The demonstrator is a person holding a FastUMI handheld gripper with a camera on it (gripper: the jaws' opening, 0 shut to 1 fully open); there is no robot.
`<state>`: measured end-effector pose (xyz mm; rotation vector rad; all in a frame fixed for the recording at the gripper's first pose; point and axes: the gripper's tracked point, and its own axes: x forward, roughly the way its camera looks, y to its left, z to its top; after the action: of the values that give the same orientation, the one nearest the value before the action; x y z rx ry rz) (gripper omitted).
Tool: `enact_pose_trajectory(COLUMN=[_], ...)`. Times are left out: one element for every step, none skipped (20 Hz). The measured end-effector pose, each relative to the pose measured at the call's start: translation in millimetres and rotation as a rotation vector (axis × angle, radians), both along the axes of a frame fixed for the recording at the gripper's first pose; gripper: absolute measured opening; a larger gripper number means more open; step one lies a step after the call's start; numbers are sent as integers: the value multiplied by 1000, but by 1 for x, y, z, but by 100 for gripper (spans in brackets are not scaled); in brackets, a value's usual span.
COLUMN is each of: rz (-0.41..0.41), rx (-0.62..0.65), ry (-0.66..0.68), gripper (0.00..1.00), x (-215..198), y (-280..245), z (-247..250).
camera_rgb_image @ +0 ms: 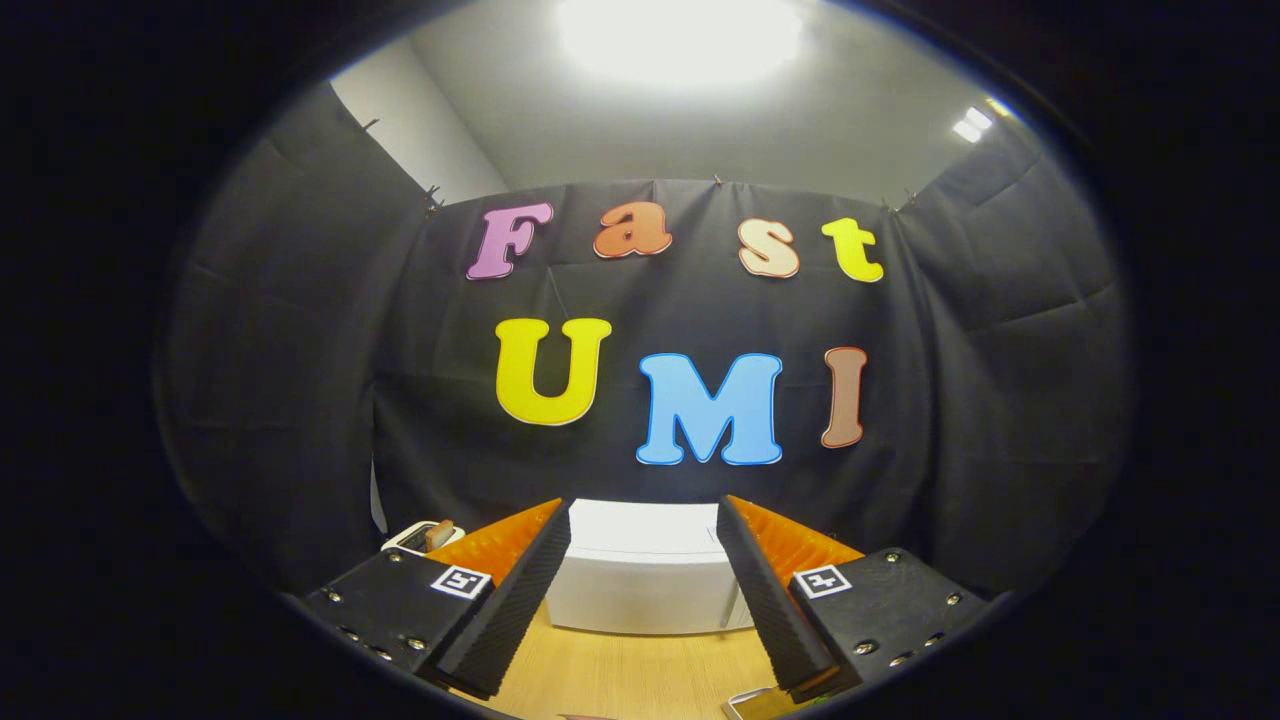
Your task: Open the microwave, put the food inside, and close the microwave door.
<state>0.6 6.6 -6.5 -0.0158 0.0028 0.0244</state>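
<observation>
The gripper hangs above the wooden tabletop with its 2 fingers spread wide and nothing between them, likely because the door comes first. The white microwave sits at 12 o'clock, just beyond the fingertips and framed in their gap, backed against the booth's black cloth wall. At about 10 o'clock, past the left finger, a small white dish holding what may be the food waits beside the microwave, handy for loading. The door looks shut.

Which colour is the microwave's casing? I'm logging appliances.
White; the boxy white microwave shows best in the gripper view, beyond the open tongs.
</observation>
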Motion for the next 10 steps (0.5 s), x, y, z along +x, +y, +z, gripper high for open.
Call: enact_pose_trajectory(rz=[3, 4, 5, 5, 5, 1, -4, -10, -20, -27], rx=[1, 3, 3, 6, 7, 9, 12, 15, 16, 15], ry=[1, 1, -2, -8, -15, -20, -26, -33, -40, -43], gripper=[95, 95, 95, 95, 95, 95, 94, 95, 95, 94], x=[1, 1, 1, 2, 4, 6, 7, 10, 13, 17], y=[0, 1, 0, 0, -1, -4, -7, -10, -15, -19], z=[-1, -1, -2, -1, -2, -3, -5, -6, -9, -13])
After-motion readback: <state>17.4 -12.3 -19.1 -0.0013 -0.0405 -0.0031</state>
